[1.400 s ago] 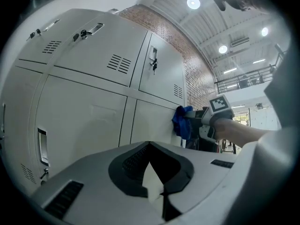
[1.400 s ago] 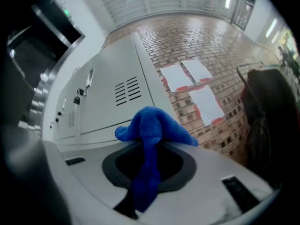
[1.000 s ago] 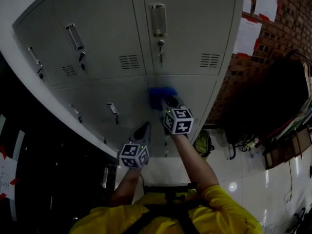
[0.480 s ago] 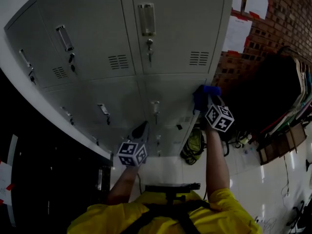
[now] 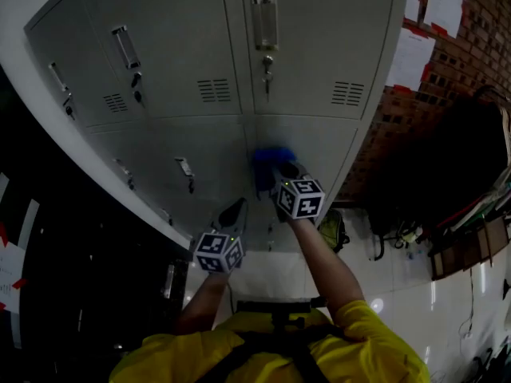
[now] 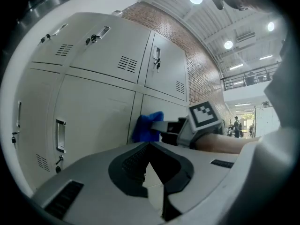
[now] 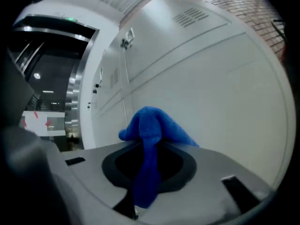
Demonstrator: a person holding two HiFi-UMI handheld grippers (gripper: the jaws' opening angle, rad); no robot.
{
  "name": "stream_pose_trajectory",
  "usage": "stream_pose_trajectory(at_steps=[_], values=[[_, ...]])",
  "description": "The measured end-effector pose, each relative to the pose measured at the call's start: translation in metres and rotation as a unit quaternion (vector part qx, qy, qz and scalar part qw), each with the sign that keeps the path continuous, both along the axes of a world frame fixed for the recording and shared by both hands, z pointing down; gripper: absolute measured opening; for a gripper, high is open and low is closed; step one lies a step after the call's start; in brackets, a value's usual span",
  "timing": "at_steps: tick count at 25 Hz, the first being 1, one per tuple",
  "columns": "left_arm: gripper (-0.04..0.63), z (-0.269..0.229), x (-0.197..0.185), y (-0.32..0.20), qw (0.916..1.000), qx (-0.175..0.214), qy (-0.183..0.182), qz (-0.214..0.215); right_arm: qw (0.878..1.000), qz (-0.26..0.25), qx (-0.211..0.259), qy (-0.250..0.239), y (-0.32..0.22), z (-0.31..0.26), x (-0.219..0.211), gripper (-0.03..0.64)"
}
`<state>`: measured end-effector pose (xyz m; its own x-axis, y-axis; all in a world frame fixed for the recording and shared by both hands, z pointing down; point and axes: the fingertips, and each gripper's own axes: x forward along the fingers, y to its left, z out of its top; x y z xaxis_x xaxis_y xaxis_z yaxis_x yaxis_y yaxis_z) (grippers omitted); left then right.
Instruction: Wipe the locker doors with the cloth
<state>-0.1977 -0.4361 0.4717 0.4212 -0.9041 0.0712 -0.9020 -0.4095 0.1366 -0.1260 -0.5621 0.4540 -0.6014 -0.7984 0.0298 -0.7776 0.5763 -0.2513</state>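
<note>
Grey sheet-metal locker doors [image 5: 319,46] fill the head view in two rows. They are flat and smooth, each with a tall recessed handle [image 5: 264,22] and a block of louvred vents [image 5: 348,93]. Rough red brick wall [image 5: 471,22] stands to their right, with pale paper sheets [image 5: 411,54] on it. The dim shapes below the brick are too dark to identify.

The right gripper [image 7: 145,172] is clamped on a fuzzy blue cloth [image 7: 154,125]. The cloth bunches over the jaw tips against a lower door, just under the horizontal seam. The cloth and gripper hide that door's handle.

The left gripper [image 6: 152,172] hangs off the doors, jaws drawn together on nothing.
</note>
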Motion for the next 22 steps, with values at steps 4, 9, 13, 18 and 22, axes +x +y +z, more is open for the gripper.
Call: stream_pose_trajectory(at_steps=[4, 9, 13, 18, 22], values=[[0.0, 0.005, -0.014, 0.007, 0.9998, -0.007, 0.002, -0.017, 1.0, 0.016, 0.007, 0.017, -0.004, 0.013, -0.009, 0.072], [0.0, 0.003, -0.006, 0.003, 0.9999, -0.006, 0.008, -0.01, 0.996, 0.08, 0.004, 0.026, -0.007, 0.012, 0.066, 0.071], [0.0, 0.005, 0.006, -0.001, 1.0, -0.002, 0.008, 0.005, 0.98, 0.195, -0.015, 0.022, -0.01, 0.027, 0.205, 0.071], [0.0, 0.005, 0.012, -0.006, 1.0, -0.004, 0.004, 0.008, 0.974, 0.224, -0.016, 0.013, -0.011, 0.027, 0.245, 0.072], [0.0, 0.006, 0.008, -0.002, 1.0, -0.003, 0.008, 0.0, 0.984, 0.175, -0.012, -0.021, -0.003, 0.031, 0.201, 0.072]])
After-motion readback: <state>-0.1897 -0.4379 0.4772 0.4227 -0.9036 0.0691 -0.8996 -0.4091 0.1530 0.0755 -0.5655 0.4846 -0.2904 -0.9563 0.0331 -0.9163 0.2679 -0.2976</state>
